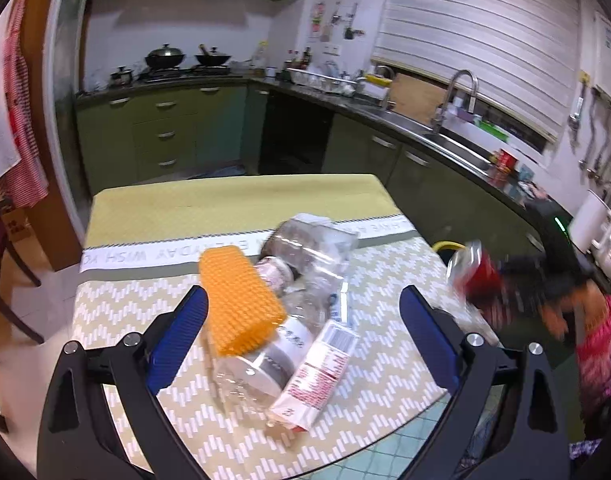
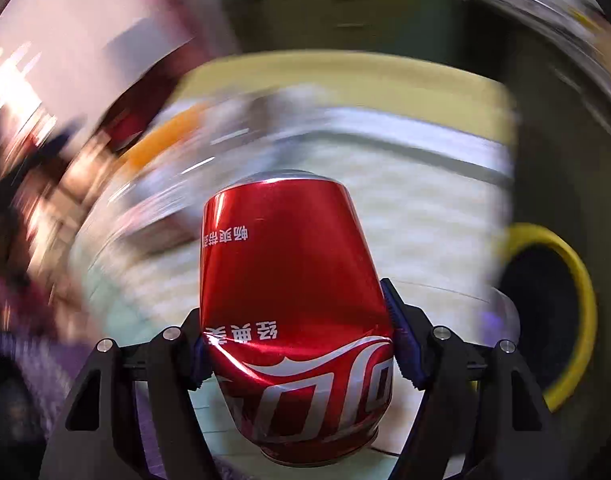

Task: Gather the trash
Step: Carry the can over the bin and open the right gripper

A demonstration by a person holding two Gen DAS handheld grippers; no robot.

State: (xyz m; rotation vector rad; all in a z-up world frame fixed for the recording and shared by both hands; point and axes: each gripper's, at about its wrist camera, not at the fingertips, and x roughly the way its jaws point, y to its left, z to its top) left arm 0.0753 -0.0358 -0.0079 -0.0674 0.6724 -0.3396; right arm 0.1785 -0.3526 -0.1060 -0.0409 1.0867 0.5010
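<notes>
— From the left wrist, what's on the table (image 1: 153, 208)?

— One heap in the middle: one orange sponge (image 1: 237, 300), one red-and-white carton (image 1: 321, 372) just right of it, and at least two clear plastic bottles (image 1: 305, 256) piled beneath and behind; the tangle hides an exact count. The left gripper (image 1: 305, 340) is spread wide, holding nothing, its blue pads flanking the heap. Bare cloth lies behind the heap up to the far edge. Past the right edge, a blurred right gripper (image 1: 505, 280) carries a red can (image 1: 471, 270).

— And the right wrist?

— One crushed red can (image 2: 293, 320), pinched between the right gripper (image 2: 297, 344)'s two pads. One yellow-rimmed bin (image 2: 577, 280) stands right of it, beside the table's edge. Everything else is smeared.
</notes>
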